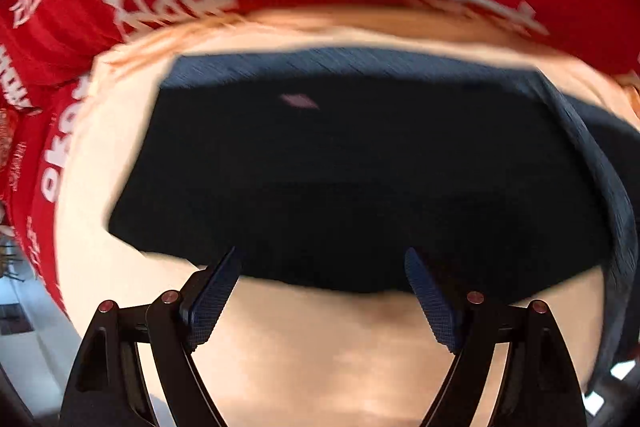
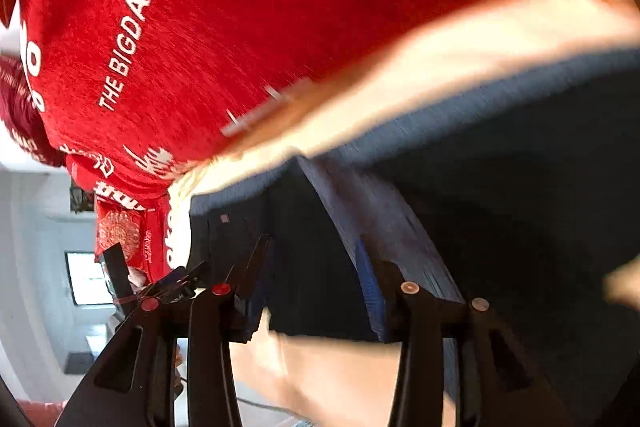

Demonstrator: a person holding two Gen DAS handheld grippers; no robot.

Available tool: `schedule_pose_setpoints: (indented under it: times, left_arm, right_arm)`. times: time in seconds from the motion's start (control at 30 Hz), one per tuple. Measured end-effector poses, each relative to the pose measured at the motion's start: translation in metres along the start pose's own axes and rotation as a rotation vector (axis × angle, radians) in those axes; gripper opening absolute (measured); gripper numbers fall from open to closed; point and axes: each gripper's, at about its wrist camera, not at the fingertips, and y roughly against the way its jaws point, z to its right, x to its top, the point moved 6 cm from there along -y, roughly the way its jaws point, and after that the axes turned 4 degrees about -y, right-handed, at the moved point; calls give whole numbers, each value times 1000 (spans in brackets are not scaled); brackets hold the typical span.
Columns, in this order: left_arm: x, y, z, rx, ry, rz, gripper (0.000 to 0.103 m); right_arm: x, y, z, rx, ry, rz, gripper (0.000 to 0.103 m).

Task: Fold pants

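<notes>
**Both jaws spread at the near edge of the dark pants**

While both views were smeared by motion blur, the risks could still be judged. One pair of dark navy pants (image 1: 352, 171) lay across the middle of the left wrist view on a pale table (image 1: 320, 359), apparently already folded into a compact slab, with a thicker band of fabric curving down the right side of that frame. The left hand-held gripper (image 1: 322, 259) stood with its jaws wide apart, holding nothing, its tips at the near edge of the cloth. The right hand-held gripper (image 2: 316, 255) was likewise spread wide, its two fingers straddling a raised fold or seam that ran through the centre of the right wrist view; whether the pads touched the fabric could not be told.

The likeliest fault, in my judgement, was a closing pinch that caught only the top layer, so the stacked layers would slide apart when lifted. A second risk was dragging: the cloth looked limp and the table smooth, so a sideways pull might skew the edges out of line. With the view so blurred, a grasp could also land off the edge altogether.

By count: one pair of pants, two grippers, one table, and one person in a red printed shirt (image 2: 224, 27) filling the upper part of both frames. A small pale tag (image 1: 299, 101) showed on the fabric, upper left of centre.
</notes>
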Motion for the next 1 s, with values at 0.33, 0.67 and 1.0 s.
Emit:
schedule_pose_setpoints:
  times: [0.33, 0.67, 1.0]
  left_arm:
    - [-14, 19, 105, -229, -225, 51, 85]
    - [-33, 27, 223, -485, -387, -15, 85]
    - [-44, 7, 283, -520, -357, -95, 85]
  right_arm:
    - [-119, 90, 105, -96, -280, 144, 46]
    - [-213, 123, 190, -145, -518, 315, 46]
    - [-225, 107, 233, -31, -519, 264, 46]
